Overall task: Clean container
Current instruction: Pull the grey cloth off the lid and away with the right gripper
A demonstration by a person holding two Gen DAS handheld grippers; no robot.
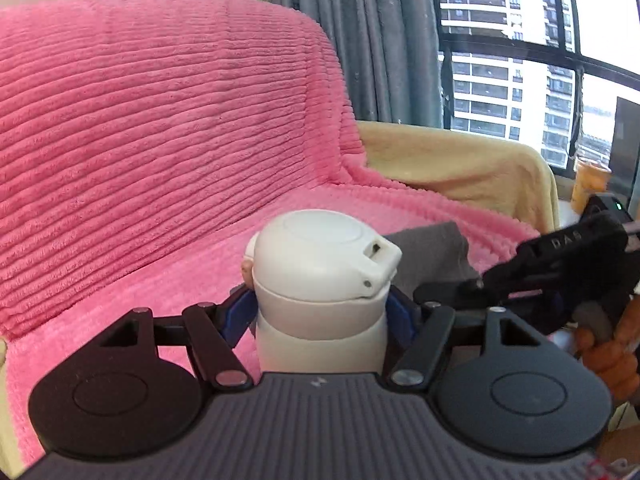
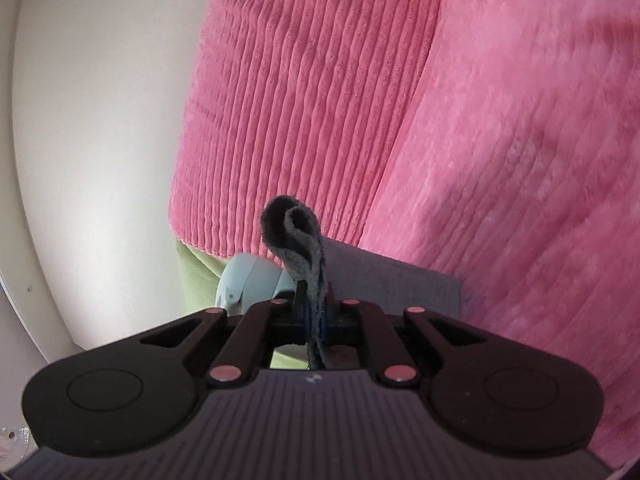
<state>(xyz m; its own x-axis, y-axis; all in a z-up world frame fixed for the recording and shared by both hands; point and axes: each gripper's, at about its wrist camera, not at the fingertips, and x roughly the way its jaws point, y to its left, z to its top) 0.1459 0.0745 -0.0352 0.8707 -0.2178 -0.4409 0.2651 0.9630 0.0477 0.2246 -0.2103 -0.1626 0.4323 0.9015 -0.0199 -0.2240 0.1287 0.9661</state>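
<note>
One pink ribbed blanket (image 1: pixel 160 128) covered the sofa's seat and backrest, with a pale yellow throw (image 1: pixel 460 160) over the armrest beyond it; grey curtains (image 1: pixel 360 40) hung beside a window (image 1: pixel 520 60) facing apartment blocks, and a plain cream wall (image 2: pixel 100 120) showed in the right wrist view. One white container (image 1: pixel 320 280) with a closed flip lid stood upright above the seat, and one grey cloth (image 2: pixel 306 248) was in play. Two grippers were visible. The left gripper (image 1: pixel 320 316) pointed somewhat downward, its blue-padded jaws pressed against the container's body on either side. The right gripper (image 2: pixel 316 312) was rolled sideways and roughly level, its jaws pinching a folded loop of the cloth, just right of the container. An orange-gloved hand (image 1: pixel 612 352) gripped its handle.
</note>
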